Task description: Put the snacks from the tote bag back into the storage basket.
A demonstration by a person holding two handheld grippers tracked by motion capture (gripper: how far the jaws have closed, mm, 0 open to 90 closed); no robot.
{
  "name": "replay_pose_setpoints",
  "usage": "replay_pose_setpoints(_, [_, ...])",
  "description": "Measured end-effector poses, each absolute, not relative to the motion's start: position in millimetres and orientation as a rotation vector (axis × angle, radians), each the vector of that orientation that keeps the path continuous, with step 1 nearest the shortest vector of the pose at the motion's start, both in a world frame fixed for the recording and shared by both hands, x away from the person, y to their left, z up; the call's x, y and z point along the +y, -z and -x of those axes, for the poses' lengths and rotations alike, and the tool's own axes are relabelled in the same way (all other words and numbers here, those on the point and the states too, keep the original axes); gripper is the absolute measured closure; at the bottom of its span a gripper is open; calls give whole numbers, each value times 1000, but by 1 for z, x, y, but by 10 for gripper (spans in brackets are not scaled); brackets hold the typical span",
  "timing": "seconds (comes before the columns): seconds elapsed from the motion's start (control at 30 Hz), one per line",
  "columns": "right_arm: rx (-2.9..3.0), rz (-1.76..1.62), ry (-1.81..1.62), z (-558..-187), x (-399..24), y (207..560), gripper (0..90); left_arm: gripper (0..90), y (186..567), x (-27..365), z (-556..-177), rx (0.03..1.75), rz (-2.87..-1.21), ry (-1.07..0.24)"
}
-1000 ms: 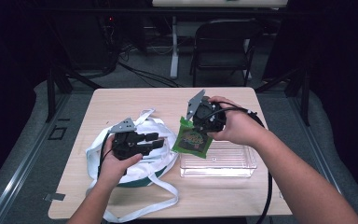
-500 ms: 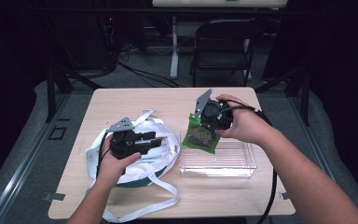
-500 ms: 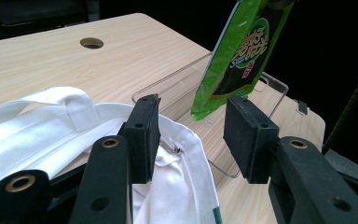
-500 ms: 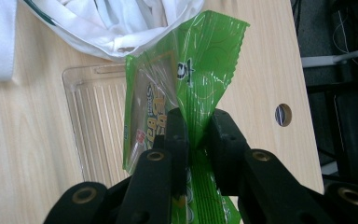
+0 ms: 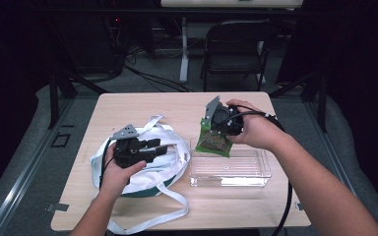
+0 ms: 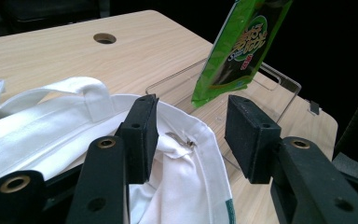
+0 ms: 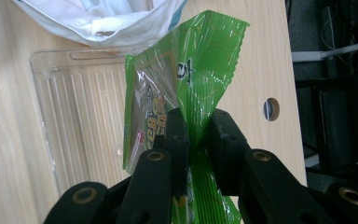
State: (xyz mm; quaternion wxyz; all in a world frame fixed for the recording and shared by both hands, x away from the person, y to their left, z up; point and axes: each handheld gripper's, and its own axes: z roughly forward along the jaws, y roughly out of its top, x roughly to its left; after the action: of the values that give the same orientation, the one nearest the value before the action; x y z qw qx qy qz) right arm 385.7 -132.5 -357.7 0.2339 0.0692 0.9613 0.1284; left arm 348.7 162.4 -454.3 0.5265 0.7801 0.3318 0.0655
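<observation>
Landmark: clear plastic tray (image 5: 230,168) on the tabletop (image 5: 142,105).

Right hand-held gripper (image 5: 215,129) above the tray's far left corner, jaws clamped tight on the green snack packet (image 5: 214,141). Pinched at the upper edge, foil creased between the pads (image 7: 176,133). Packet (image 7: 177,98) hanging clear of the tray floor, lower end over the tray's far rim; touching that rim or not, hard to tell from above. In the left gripper view, same packet (image 6: 242,46) upright over the tray (image 6: 279,86), tilted slightly.

Left hand-held gripper (image 5: 158,147) just left of the tray, lying level, pointed toward it. Jaws about half open, just been opening. White bag rim between the pads (image 6: 142,135) but not squeezed: left pad against the cloth, right pad standing off with a gap. Nothing gripped.

White cloth bag (image 5: 150,169) left of the tray, nearly touching its left wall, mouth facing the tray. Green base band at its near side. White straps (image 5: 147,221) trailing toward the near tabletop edge, one loop on the far side. Bag mouth (image 7: 107,21) also seen beyond the tray in the right gripper view.

Round cable hole (image 7: 271,108) in the tabletop past the tray's far side.
</observation>
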Motion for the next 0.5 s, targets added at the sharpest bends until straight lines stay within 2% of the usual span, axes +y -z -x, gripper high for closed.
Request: replay_pose_setpoints(0.5, [2598, -138, -285, -397, -125, 381, 783, 538, 457, 169, -347, 823, -1864, -175])
